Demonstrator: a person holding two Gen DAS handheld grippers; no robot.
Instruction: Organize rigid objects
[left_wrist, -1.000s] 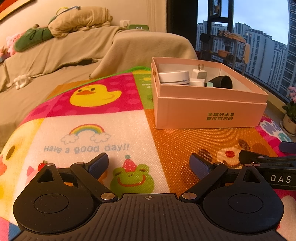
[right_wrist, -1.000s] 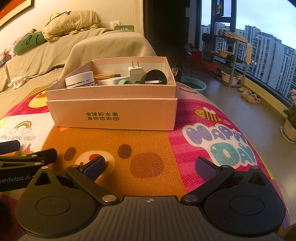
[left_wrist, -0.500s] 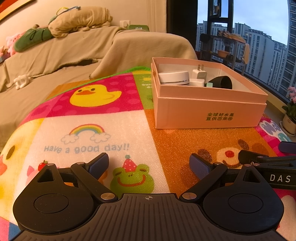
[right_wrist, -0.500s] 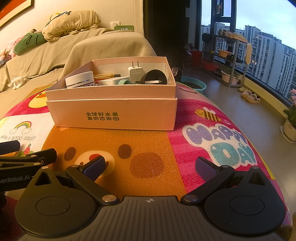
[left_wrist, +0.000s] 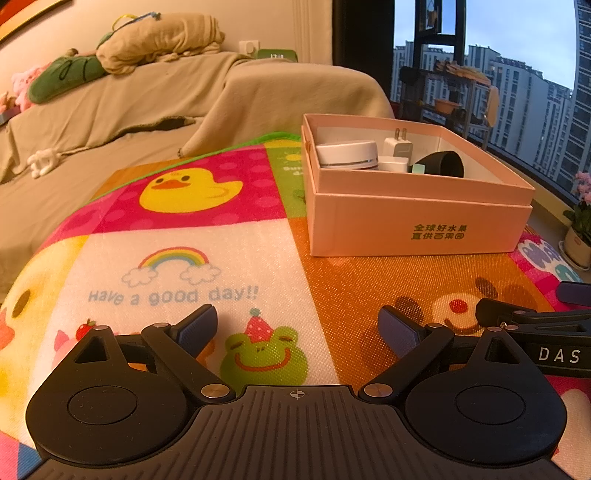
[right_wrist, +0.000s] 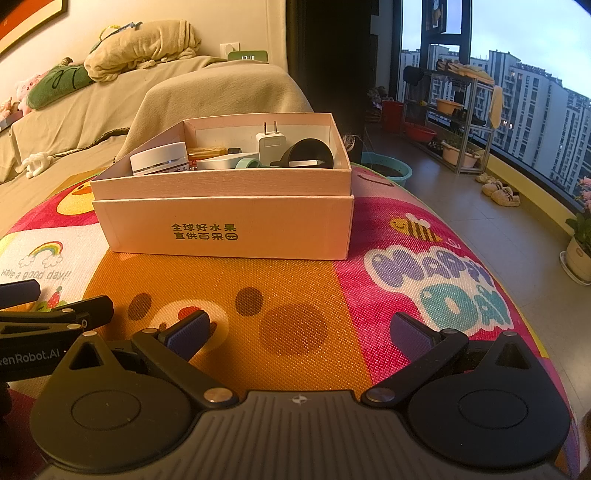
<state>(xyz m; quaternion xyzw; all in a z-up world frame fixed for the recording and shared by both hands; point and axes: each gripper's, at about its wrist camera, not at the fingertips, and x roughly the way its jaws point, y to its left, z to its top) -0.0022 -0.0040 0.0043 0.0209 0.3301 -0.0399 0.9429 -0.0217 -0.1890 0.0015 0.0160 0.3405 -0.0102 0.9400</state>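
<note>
A pink cardboard box (left_wrist: 417, 229) (right_wrist: 229, 225) with green print stands on a colourful cartoon mat (left_wrist: 184, 258) (right_wrist: 295, 288). Inside it lie a white round jar (left_wrist: 347, 155) (right_wrist: 159, 158), a white plug charger (left_wrist: 397, 147) (right_wrist: 271, 142), a black funnel-like cup (left_wrist: 443, 164) (right_wrist: 308, 151), a flat white device (right_wrist: 225, 161) and a mint ring (right_wrist: 247, 163). My left gripper (left_wrist: 297, 326) is open, low over the mat, short of the box and to its left. My right gripper (right_wrist: 299, 330) is open too, in front of the box. Nothing sits between either pair of fingers.
A sofa under a beige cover (left_wrist: 147, 103) runs behind the mat, with cushions and plush toys on top. To the right are tiled floor, a metal shelf rack (right_wrist: 461, 122), a teal basin (right_wrist: 388, 170), slippers (right_wrist: 500, 192) and a potted plant (right_wrist: 581, 240) by a large window.
</note>
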